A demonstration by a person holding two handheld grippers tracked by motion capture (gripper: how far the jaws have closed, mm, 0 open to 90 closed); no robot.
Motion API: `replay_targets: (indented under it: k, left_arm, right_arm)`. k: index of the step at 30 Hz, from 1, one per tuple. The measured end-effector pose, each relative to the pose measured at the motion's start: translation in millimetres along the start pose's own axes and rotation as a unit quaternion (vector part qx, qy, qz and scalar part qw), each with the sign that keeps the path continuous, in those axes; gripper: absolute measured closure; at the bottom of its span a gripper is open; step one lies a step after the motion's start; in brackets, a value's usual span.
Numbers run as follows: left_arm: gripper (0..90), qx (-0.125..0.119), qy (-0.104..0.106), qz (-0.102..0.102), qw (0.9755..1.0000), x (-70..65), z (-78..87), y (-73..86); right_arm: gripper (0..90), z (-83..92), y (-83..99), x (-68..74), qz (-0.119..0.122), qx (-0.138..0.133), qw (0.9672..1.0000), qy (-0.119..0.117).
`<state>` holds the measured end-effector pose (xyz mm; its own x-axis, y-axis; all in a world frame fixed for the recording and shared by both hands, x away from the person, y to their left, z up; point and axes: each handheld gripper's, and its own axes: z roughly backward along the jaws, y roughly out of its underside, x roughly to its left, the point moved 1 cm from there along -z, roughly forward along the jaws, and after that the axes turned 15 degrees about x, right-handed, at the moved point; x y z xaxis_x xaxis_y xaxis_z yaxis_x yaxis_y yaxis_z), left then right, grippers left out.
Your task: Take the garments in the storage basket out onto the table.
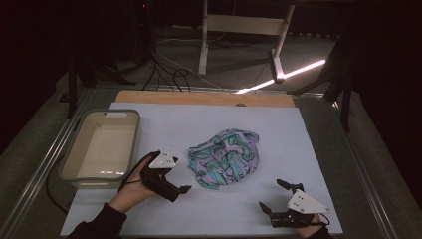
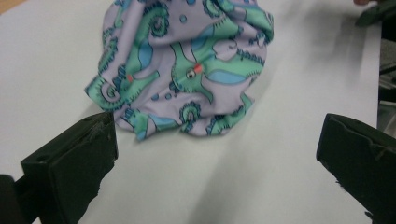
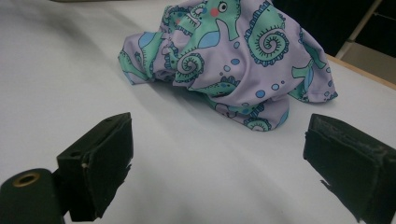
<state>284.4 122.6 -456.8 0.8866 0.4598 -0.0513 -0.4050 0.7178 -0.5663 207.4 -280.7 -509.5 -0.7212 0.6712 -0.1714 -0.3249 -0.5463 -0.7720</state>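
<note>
We hold the left gripper [image 1: 183, 189] and right gripper [image 1: 273, 195] with fingers spread, empty, near the crumpled cloth [image 1: 225, 157] mid-bench. We judge the reach underway; next, close in on its edges.

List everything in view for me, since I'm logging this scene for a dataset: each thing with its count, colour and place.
cloth: one, lilac with green and blue seahorse print, crumpled near the middle of the mat, between the two grippers
bin: one, pale beige, nothing inside it, at the mat's left edge
mat: one, pale blue-white, covering the table top
wooden board: one, light brown, along the mat's far edge
metal stand: one, white, on the floor beyond the table
cables: several, dark and white, on the floor by the stand
left gripper: one, black, jaws open, left of the cloth, not touching it
right gripper: one, black, jaws open, near the mat's front right
</note>
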Motion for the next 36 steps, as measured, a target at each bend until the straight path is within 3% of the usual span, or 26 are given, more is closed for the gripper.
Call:
replay_targets:
  k: [9,17,36]
  left_arm:
    - [0.0,0.003,0.006,-0.008,0.9999,-9.9,-2.8,21.8]
    - [0.0,0.023,0.009,-0.01,0.9996,-16.2,-7.0,44.6]
    - [0.0,0.031,0.016,-0.018,0.9992,-20.0,1.6,73.4]
  right_arm:
    - [8.7,-0.6,-0.1,0.1,0.0,-0.001,1.0,0.001]
    - [8.7,-1.4,-0.4,0.3,0.002,0.002,1.0,0.0]
    - [8.7,-3.7,1.4,-0.1,0.004,0.009,1.0,0.002]
